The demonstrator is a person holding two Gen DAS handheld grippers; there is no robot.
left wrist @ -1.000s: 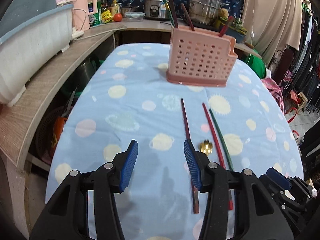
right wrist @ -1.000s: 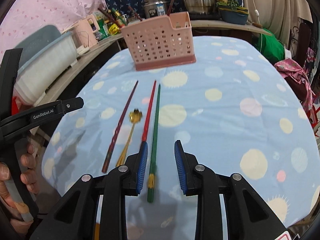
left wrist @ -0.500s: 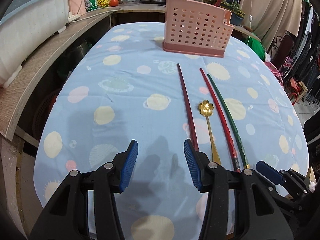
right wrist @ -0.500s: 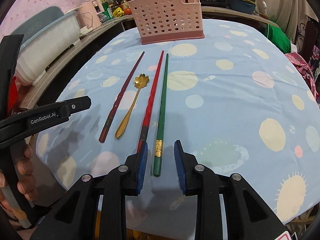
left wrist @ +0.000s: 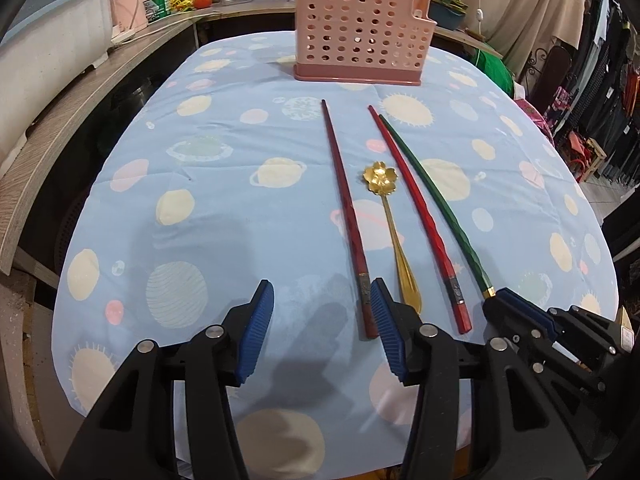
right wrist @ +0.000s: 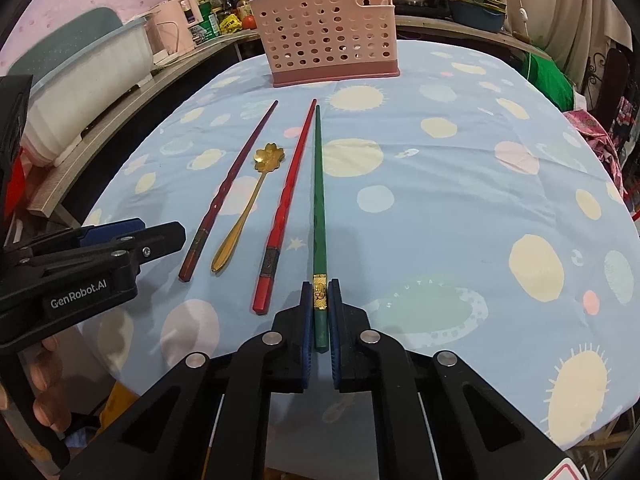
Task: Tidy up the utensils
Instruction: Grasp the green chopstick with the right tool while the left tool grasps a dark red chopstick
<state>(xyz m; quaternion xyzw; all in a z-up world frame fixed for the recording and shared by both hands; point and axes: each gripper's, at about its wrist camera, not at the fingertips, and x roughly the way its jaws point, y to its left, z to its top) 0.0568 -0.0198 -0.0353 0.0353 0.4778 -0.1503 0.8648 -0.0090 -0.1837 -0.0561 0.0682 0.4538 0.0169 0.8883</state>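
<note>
A green chopstick, a red chopstick, a gold flower spoon and a dark red chopstick lie side by side on the blue tablecloth, pointing at a pink perforated utensil holder. My right gripper is shut on the near end of the green chopstick, which still lies on the cloth. My left gripper is open and empty, just left of the dark red chopstick's near end. The holder stands at the table's far end.
The blue table with planet print drops off at its near edge. A wooden counter with a white tub runs along the left. Pots and bottles stand behind the holder. Clothes hang at the right.
Both grippers have pulled back toward the near ends of the utensils. My right gripper has closed from open onto the green chopstick's end. The left stays open.
</note>
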